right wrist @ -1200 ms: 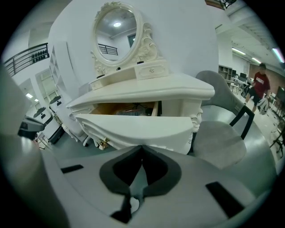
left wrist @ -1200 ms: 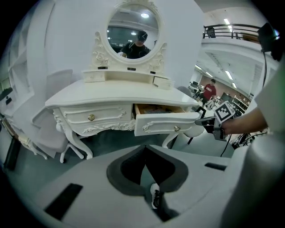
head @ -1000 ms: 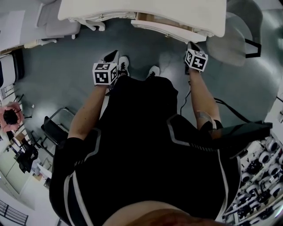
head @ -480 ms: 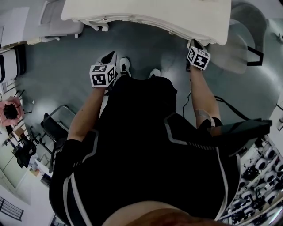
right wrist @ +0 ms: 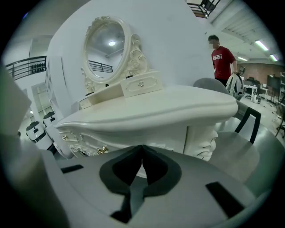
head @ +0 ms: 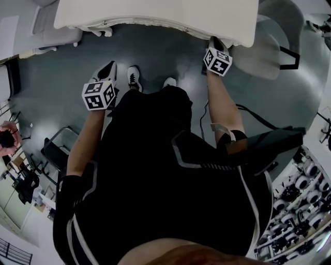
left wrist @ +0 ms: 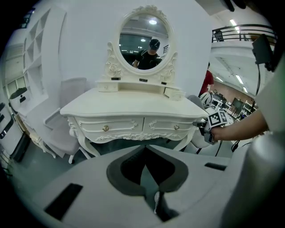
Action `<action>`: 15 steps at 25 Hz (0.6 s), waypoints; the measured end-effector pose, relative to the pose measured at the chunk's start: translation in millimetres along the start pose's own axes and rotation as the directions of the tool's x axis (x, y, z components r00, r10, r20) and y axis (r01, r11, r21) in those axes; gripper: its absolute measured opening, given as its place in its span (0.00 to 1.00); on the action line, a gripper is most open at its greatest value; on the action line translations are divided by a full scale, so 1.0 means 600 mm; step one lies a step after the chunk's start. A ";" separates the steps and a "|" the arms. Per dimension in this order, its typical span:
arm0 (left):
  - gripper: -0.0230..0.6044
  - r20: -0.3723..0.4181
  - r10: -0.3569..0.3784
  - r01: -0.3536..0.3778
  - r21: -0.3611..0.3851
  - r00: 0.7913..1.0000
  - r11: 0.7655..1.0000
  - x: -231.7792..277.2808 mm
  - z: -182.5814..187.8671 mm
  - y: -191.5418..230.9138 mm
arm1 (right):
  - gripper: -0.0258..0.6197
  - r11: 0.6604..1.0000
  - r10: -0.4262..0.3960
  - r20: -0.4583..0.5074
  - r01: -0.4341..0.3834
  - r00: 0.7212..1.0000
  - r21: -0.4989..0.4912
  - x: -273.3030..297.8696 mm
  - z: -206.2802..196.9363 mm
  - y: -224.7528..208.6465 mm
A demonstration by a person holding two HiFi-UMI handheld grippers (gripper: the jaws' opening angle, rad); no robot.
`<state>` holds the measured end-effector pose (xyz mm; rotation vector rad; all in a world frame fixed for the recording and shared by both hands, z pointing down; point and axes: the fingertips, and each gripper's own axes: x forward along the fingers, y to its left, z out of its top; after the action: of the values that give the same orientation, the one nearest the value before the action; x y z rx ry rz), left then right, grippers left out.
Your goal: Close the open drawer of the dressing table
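The white dressing table [head: 155, 13] runs along the top of the head view. In the left gripper view its two front drawers sit flush, and the right drawer [left wrist: 167, 126] shows a brass knob. My right gripper [head: 213, 41] is shut and empty, right at the table's front right corner, with the tabletop [right wrist: 156, 109] looming just over its jaws. That gripper also shows in the left gripper view [left wrist: 201, 128], beside the right drawer front. My left gripper [head: 109, 66] is shut on nothing and hangs back over the floor, left of the person's feet, facing the table [left wrist: 129, 104].
A grey chair [head: 269, 57] stands just right of the table, close to my right gripper. Another grey chair [left wrist: 67, 111] is at the table's left. The oval mirror [left wrist: 144, 42] and small box drawers [right wrist: 142, 84] top the table. A person in red [right wrist: 220, 58] stands beyond.
The right drawer, sticking out one second ago, has slid in and now sits flush. My left gripper has drifted left and back from the table; the right stays at the corner.
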<state>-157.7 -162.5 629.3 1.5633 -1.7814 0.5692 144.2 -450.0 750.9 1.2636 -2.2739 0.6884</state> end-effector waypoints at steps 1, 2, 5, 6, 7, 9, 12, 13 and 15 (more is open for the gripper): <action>0.04 0.006 -0.005 0.005 0.007 1.000 1.000 0.002 0.004 -0.007 | 0.05 1.000 0.000 0.012 0.000 1.000 0.002 0.001 -0.001 -0.004; 0.04 0.010 -0.012 0.011 0.012 1.000 1.000 0.004 0.006 -0.012 | 0.05 1.000 0.001 0.023 -0.002 1.000 0.008 0.002 -0.001 -0.008; 0.04 0.015 -0.023 0.023 0.018 1.000 1.000 0.004 0.011 -0.016 | 0.05 1.000 0.001 0.046 -0.002 0.999 0.024 0.004 0.000 -0.009; 0.04 0.018 -0.026 0.026 0.017 0.999 1.000 0.002 0.014 -0.016 | 0.05 1.000 -0.001 0.049 0.000 0.999 0.024 0.004 0.000 -0.008; 0.04 0.024 -0.032 0.032 0.017 0.999 0.999 0.000 0.018 -0.017 | 0.05 1.000 -0.003 0.049 0.002 0.999 0.023 0.004 0.001 -0.008; 0.04 0.042 -0.046 0.046 0.020 0.998 0.999 -0.008 0.029 -0.019 | 0.05 1.000 -0.013 0.028 0.013 1.000 0.012 0.003 0.002 -0.006; 0.04 0.068 -0.072 0.070 0.032 0.995 0.997 -0.018 0.048 -0.021 | 0.05 0.998 -0.050 -0.031 0.049 0.998 -0.032 -0.006 0.003 -0.001; 0.04 0.076 -0.086 0.083 0.037 0.993 0.996 -0.020 0.054 -0.023 | 0.05 0.997 -0.062 -0.046 0.060 0.997 -0.043 -0.013 0.002 0.001; 0.04 0.095 -0.118 0.113 0.060 0.988 0.992 -0.025 0.068 -0.026 | 0.05 0.997 -0.077 -0.066 0.075 0.995 -0.034 -0.032 -0.001 0.005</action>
<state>-150.5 -184.4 589.6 1.7462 -1.7465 0.4966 151.1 -435.8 739.5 1.2851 -2.1628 0.6552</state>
